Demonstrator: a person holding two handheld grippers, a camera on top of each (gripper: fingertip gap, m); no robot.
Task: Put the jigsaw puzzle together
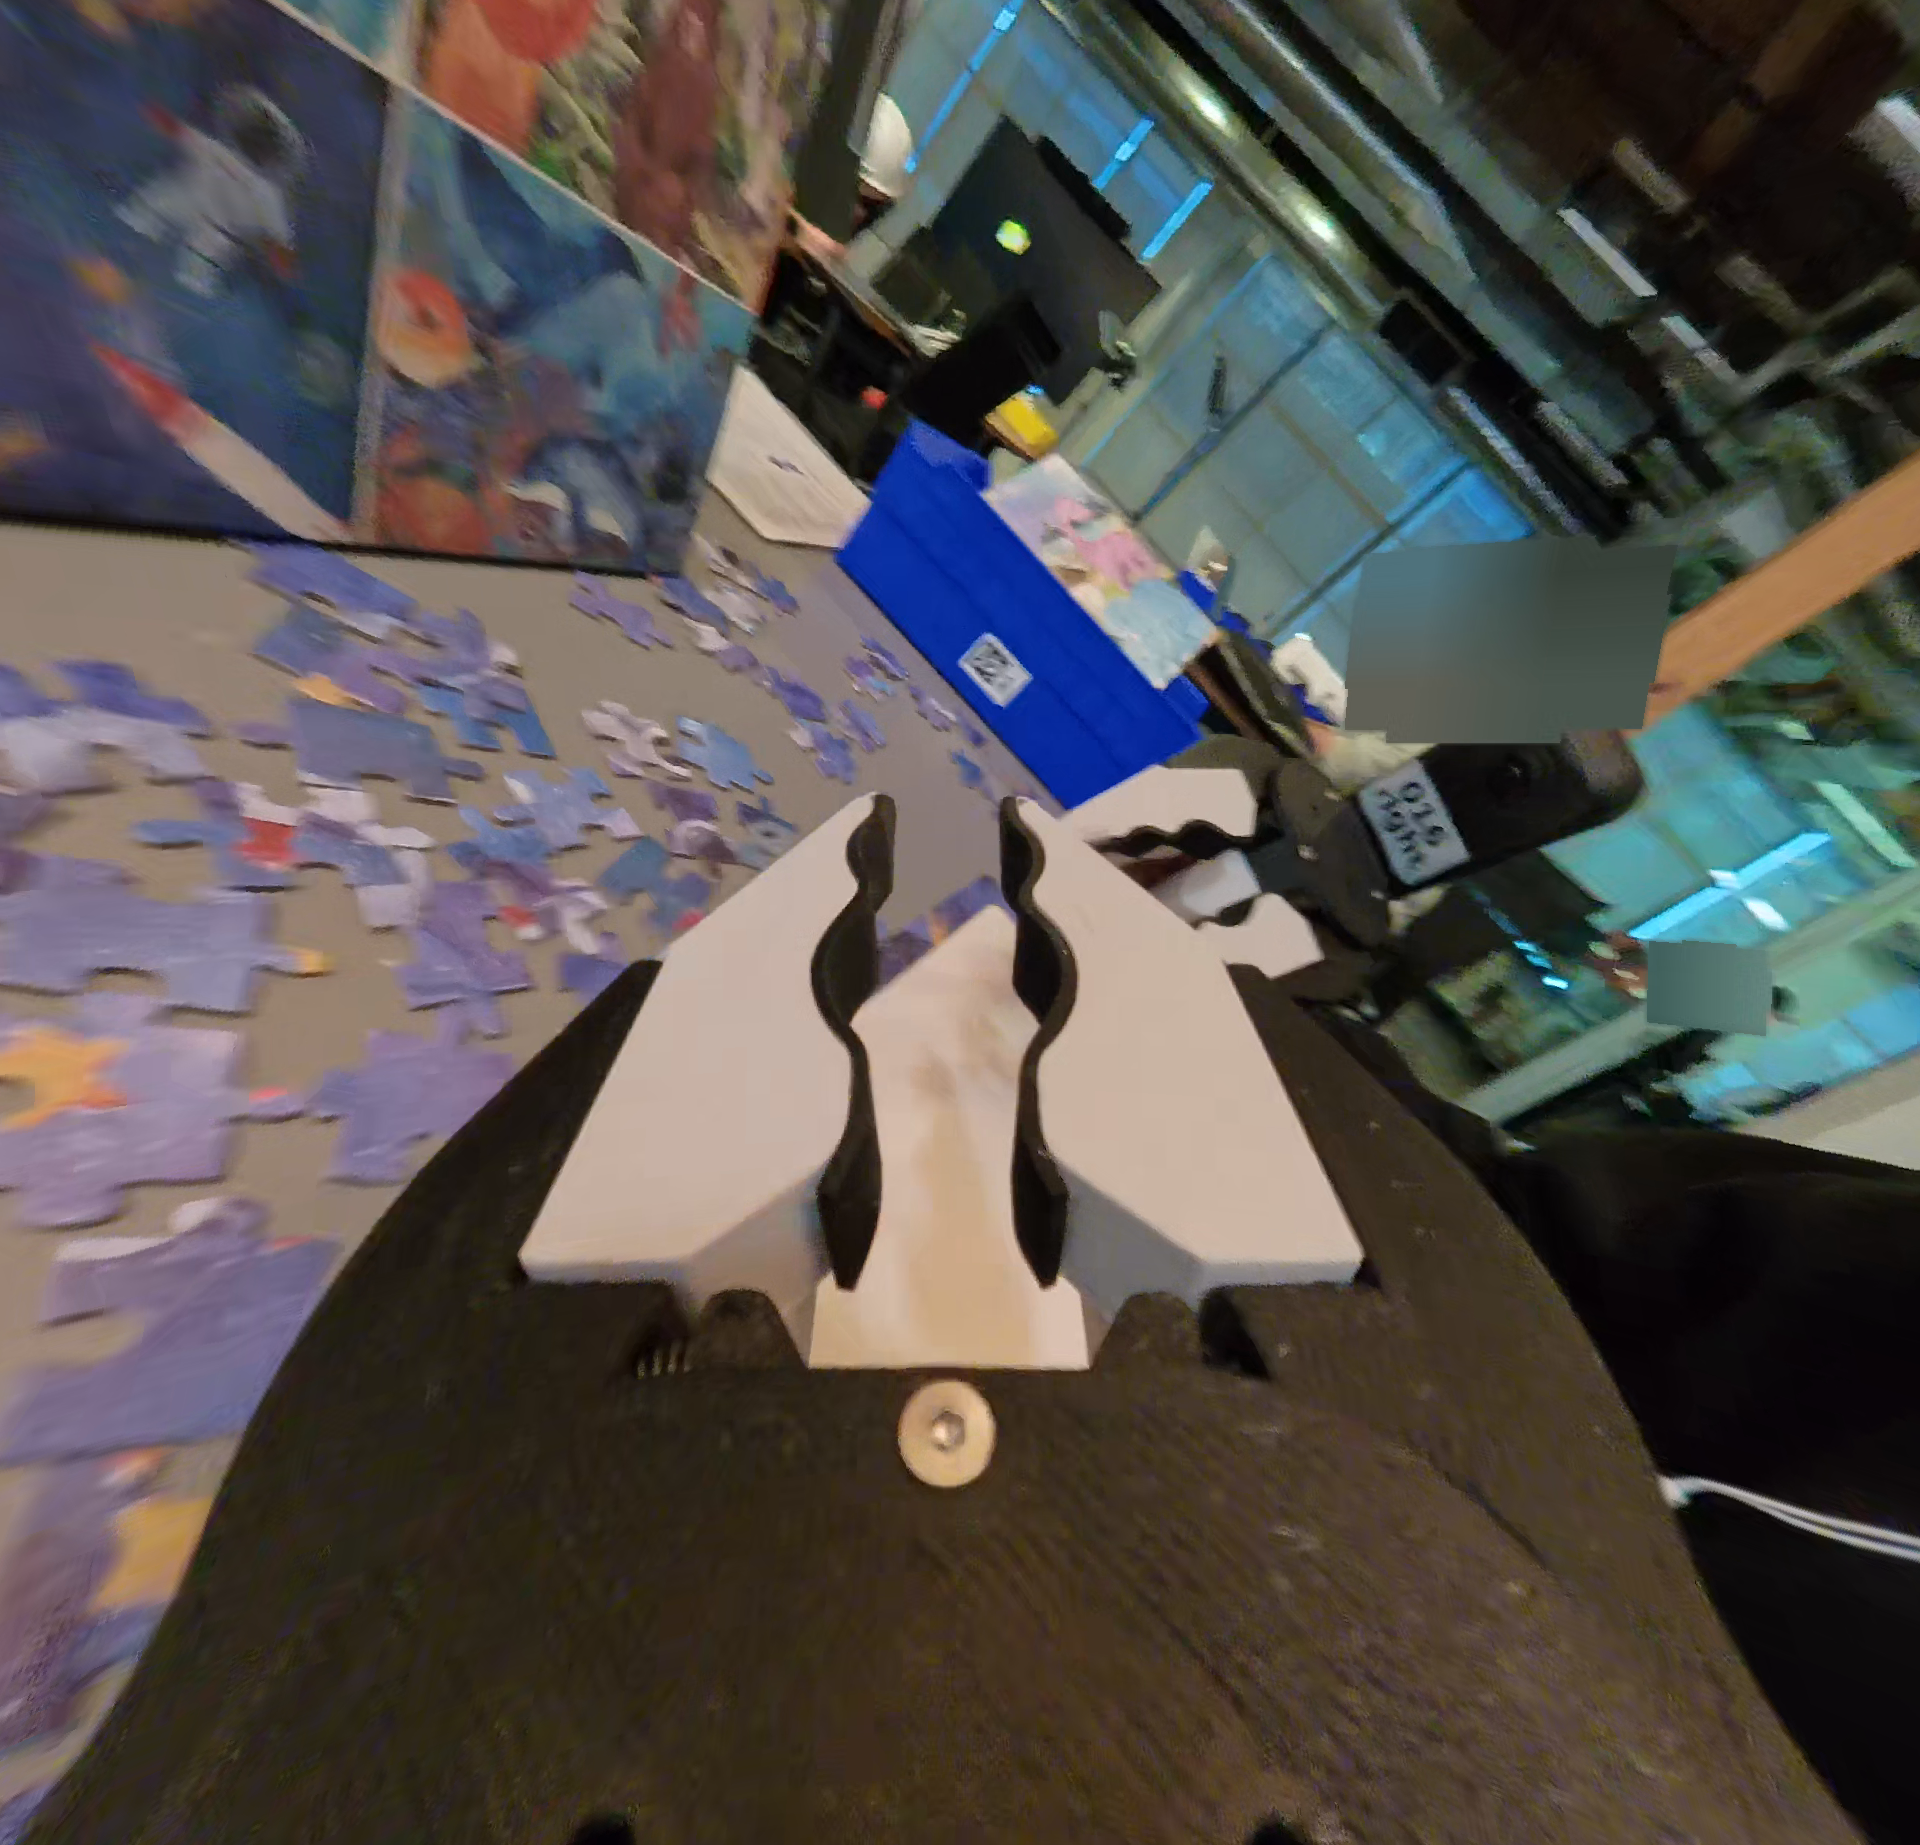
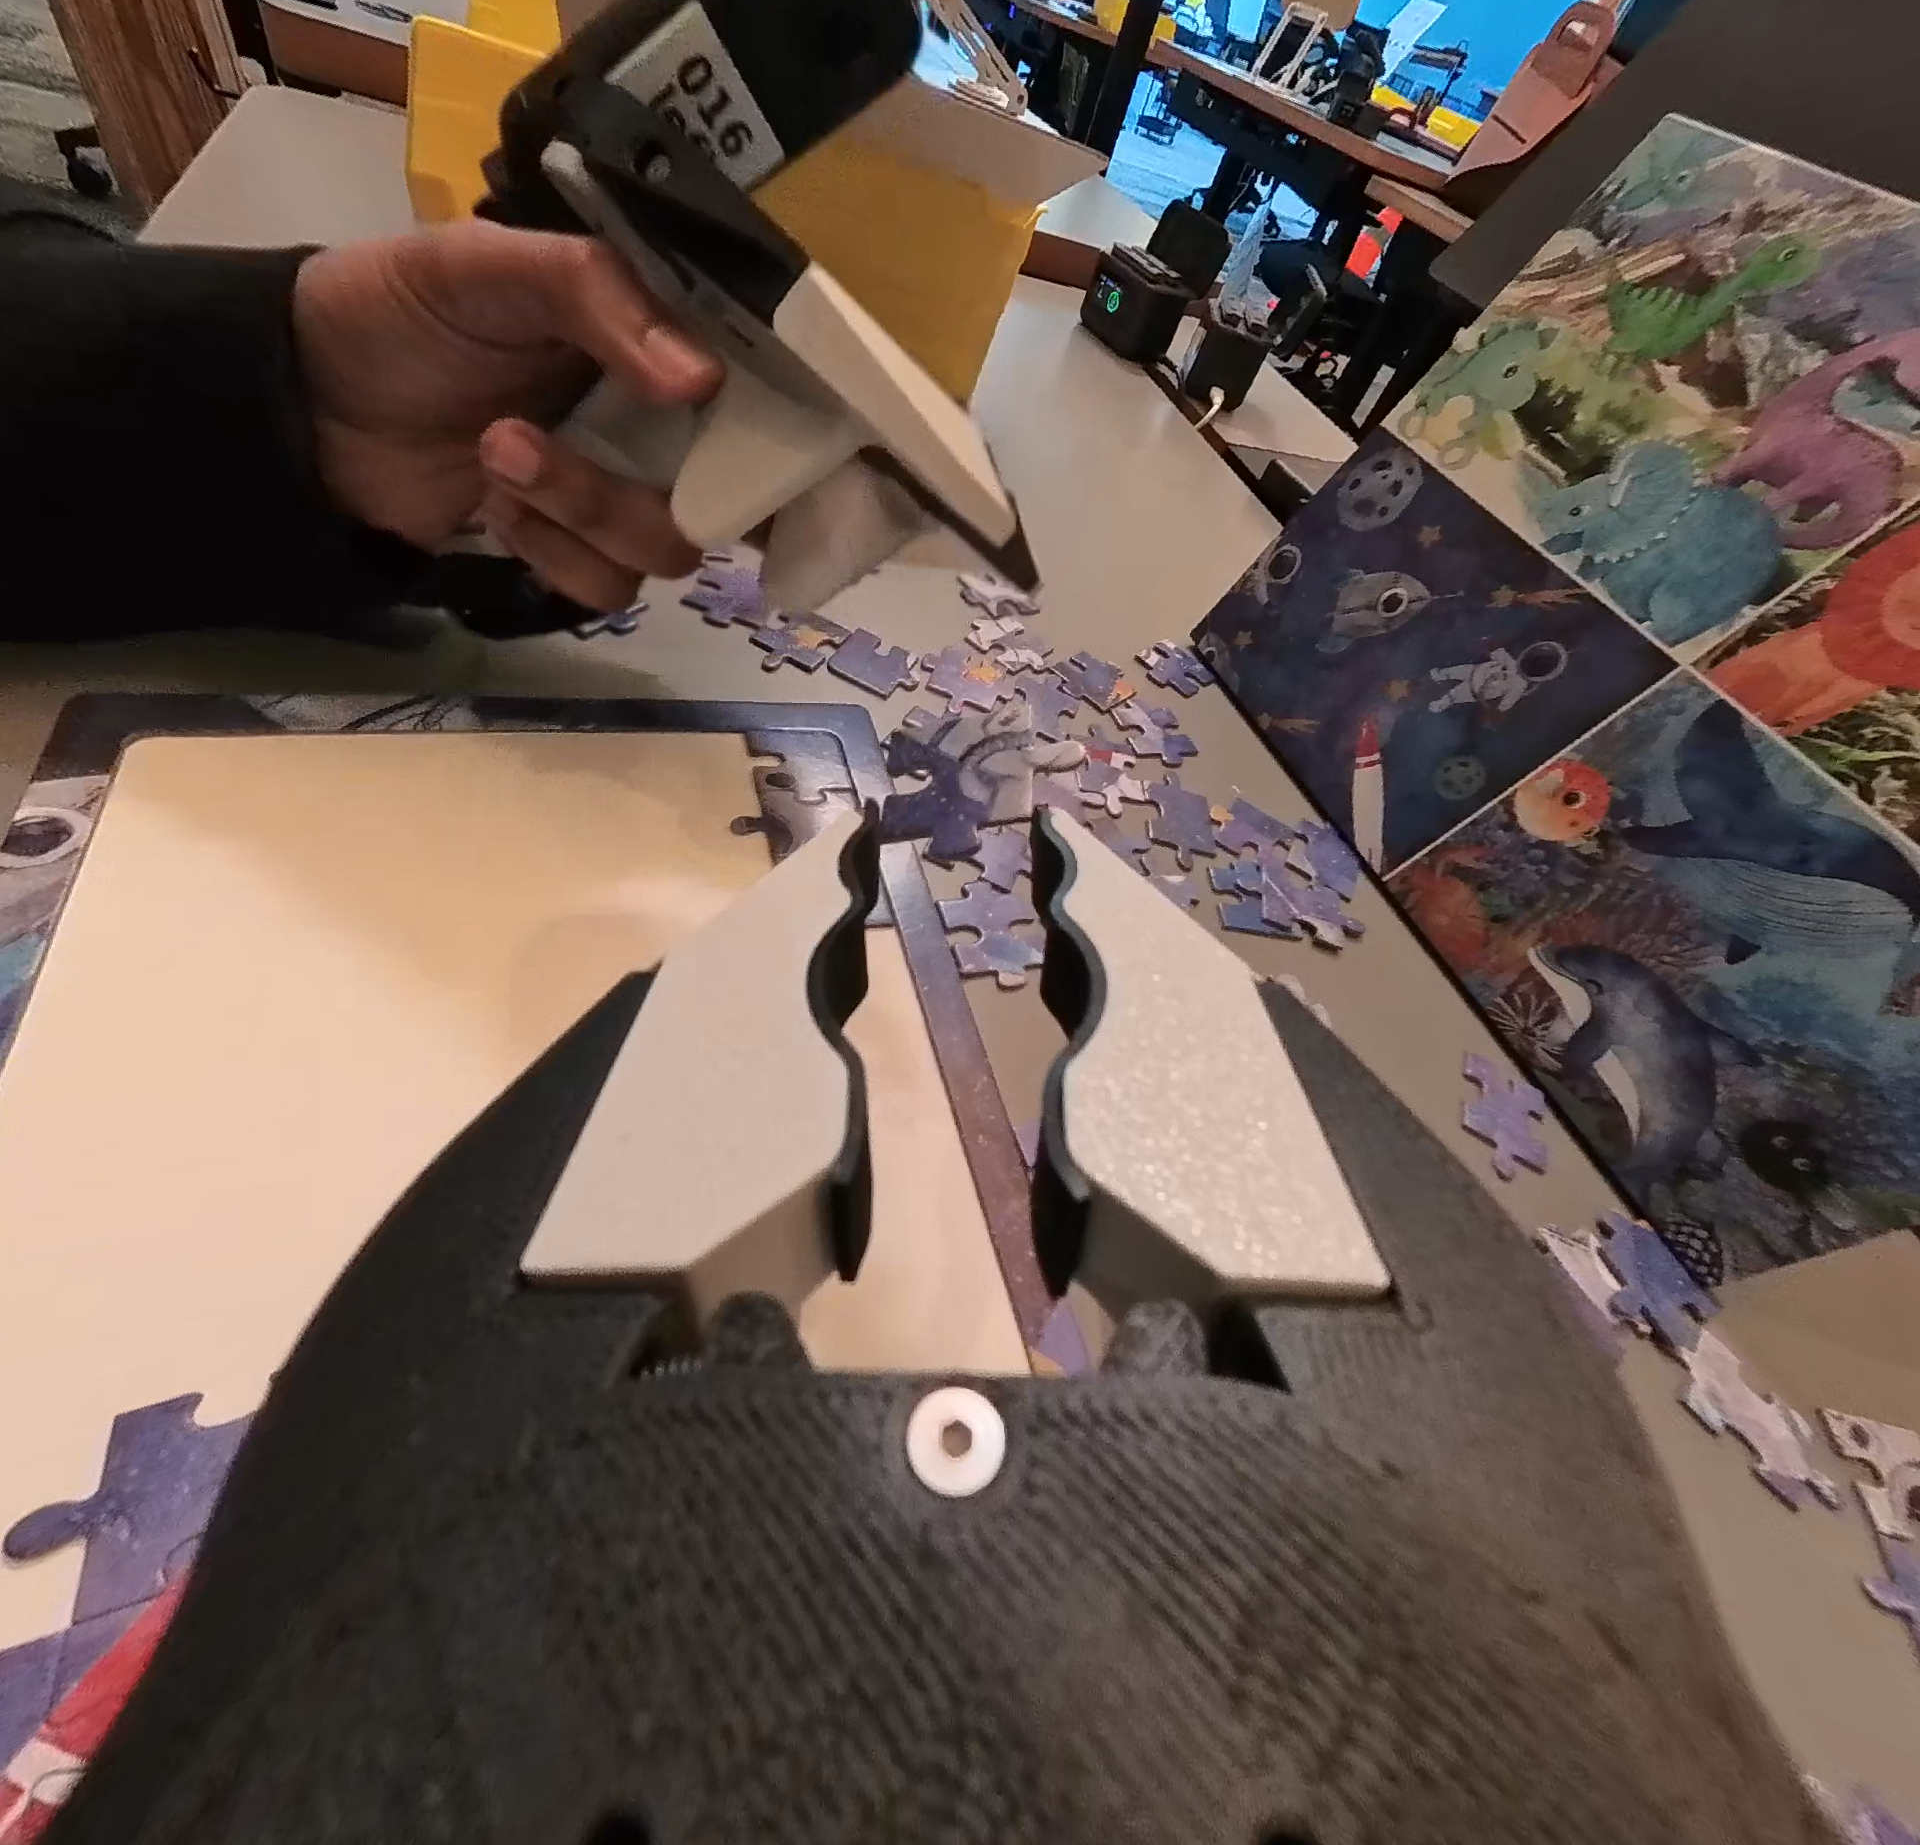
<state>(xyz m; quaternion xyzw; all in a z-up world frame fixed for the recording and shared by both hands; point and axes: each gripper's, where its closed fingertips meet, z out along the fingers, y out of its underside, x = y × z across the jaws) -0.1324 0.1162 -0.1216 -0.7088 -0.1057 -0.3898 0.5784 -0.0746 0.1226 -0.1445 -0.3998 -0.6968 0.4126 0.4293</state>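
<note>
My left gripper (image 1: 943, 824) hangs over a grey table (image 1: 623, 642) strewn with loose blue and purple puzzle pieces (image 1: 395, 756). Its jaws stand a little apart with nothing between them. In the right wrist view a hand holds it tilted down, its tip (image 2: 1020, 561) just above a whitish piece (image 2: 997, 595). My right gripper (image 2: 954, 829) is open and empty above the right edge of a dark puzzle frame (image 2: 935, 974). The frame has a cream base (image 2: 416, 912) and a few pieces fitted in its corner (image 2: 790, 787). A pile of loose pieces (image 2: 1091, 746) lies just beyond. The right gripper also shows in the left wrist view (image 1: 1153, 850).
A board of reference pictures (image 2: 1507, 652) leans at the right and also shows in the left wrist view (image 1: 468, 341). A blue bin (image 1: 987, 632) stands at the far table edge. Yellow bins (image 2: 904, 237) and black charger boxes (image 2: 1143, 289) stand behind. More pieces (image 2: 1507, 1120) lie by the board. About 7 cm separates my left fingertips from my right.
</note>
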